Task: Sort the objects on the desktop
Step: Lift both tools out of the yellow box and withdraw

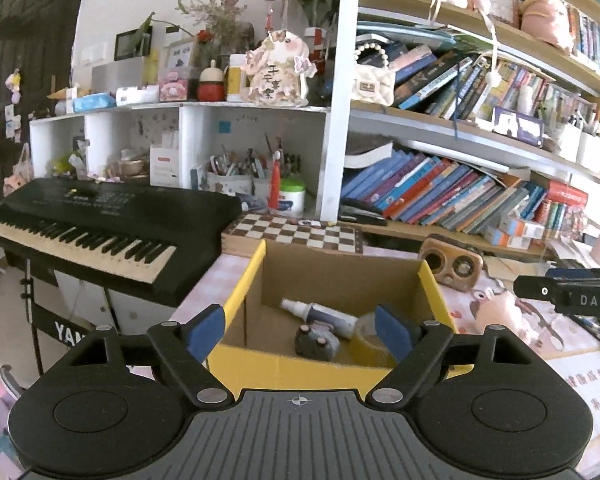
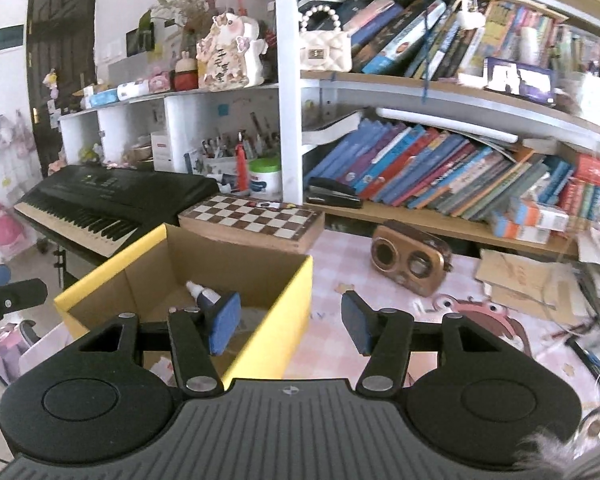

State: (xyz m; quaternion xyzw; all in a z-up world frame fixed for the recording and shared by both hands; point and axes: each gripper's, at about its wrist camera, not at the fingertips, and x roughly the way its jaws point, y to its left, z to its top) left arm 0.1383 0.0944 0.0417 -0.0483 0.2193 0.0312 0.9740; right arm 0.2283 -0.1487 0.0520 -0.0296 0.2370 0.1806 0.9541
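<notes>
A yellow cardboard box (image 1: 244,284) stands open on the pink desk. Inside it lie a white spray bottle (image 1: 324,314), a small grey toy-like object (image 1: 316,342) and a roll of clear tape (image 1: 366,332). My left gripper (image 1: 300,328) hovers over the box's near side, open, its blue pads wide apart with nothing between them. The right gripper (image 2: 290,322) is open too and holds nothing; it straddles the box's (image 2: 296,312) right wall, where the spray bottle (image 2: 202,292) shows past its left pad. Each gripper shows at the edge of the other's view.
A chessboard case (image 2: 252,216) lies just behind the box, and a black keyboard (image 1: 100,220) stands to its left. A wooden speaker (image 2: 412,258) and flat cardboard pieces (image 2: 528,276) sit at right. Packed bookshelves (image 2: 440,168) line the back.
</notes>
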